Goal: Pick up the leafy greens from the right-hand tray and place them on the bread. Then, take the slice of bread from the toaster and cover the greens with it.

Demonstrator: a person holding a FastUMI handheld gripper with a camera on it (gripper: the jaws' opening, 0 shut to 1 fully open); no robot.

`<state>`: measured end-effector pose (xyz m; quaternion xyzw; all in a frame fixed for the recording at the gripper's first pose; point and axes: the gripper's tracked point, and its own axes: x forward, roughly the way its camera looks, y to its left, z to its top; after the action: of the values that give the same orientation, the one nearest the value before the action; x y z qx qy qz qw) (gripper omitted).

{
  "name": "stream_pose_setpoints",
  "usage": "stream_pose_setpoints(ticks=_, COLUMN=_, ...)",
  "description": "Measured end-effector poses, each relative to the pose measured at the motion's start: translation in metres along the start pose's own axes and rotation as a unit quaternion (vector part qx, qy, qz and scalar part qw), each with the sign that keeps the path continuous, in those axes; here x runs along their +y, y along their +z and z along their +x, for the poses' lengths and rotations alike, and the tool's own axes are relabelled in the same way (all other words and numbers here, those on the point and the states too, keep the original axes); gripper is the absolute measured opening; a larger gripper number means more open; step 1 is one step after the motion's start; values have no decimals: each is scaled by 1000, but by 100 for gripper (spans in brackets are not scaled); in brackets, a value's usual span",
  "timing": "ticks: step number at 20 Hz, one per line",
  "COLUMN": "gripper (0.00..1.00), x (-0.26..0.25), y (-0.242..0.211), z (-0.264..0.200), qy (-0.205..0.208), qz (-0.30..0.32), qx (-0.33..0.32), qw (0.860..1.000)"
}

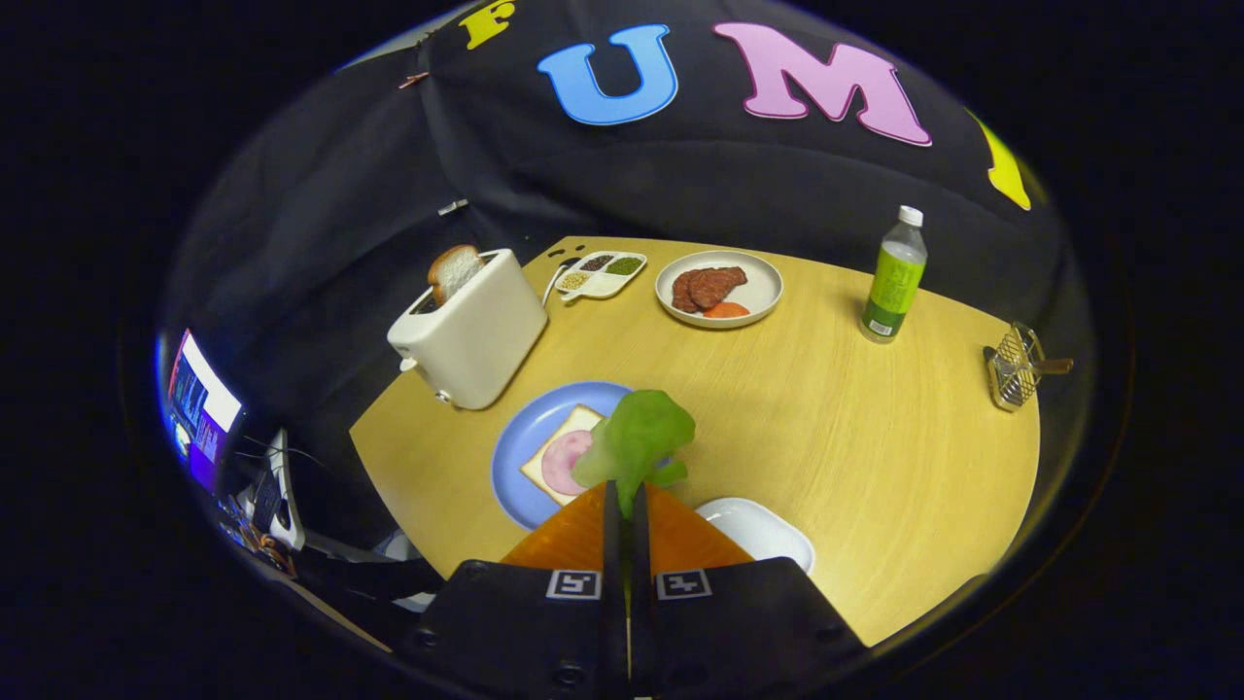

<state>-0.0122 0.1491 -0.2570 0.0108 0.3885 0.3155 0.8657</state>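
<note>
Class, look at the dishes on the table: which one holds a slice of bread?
The blue plate, just ahead of the gripper, whose fingers are shut on the leafy greens. The round white plate holds meat; the white tray holds no bread.

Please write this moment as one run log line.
gripper: shut on leafy greens | above bread on blue plate | toaster: slice inside

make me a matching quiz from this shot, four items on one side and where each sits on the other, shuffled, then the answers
Things:
1. leafy greens
2. bread slice
3. meat slices
4. green bottle

Places:
A. on the white round plate
B. standing alone on the table, near the wire basket
C. pinched in the gripper, above the blue plate
D. sticking out of the toaster

Pairs: 1-C, 2-D, 3-A, 4-B
</note>
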Motion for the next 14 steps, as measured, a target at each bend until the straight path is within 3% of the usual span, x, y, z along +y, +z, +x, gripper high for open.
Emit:
stream_pose_setpoints(ticks=9, gripper=6, x=60, y=2, z=81, qy=44, qz=6, qx=33, qw=998)
stream_pose_setpoints(ticks=11, gripper=6, x=59, y=-5, z=98, qy=36, qz=-5, qx=47, qw=998)
stream_pose_setpoints(ticks=14, gripper=14, x=52, y=-15, z=116, qy=13, qz=-22, qx=61, qw=998)
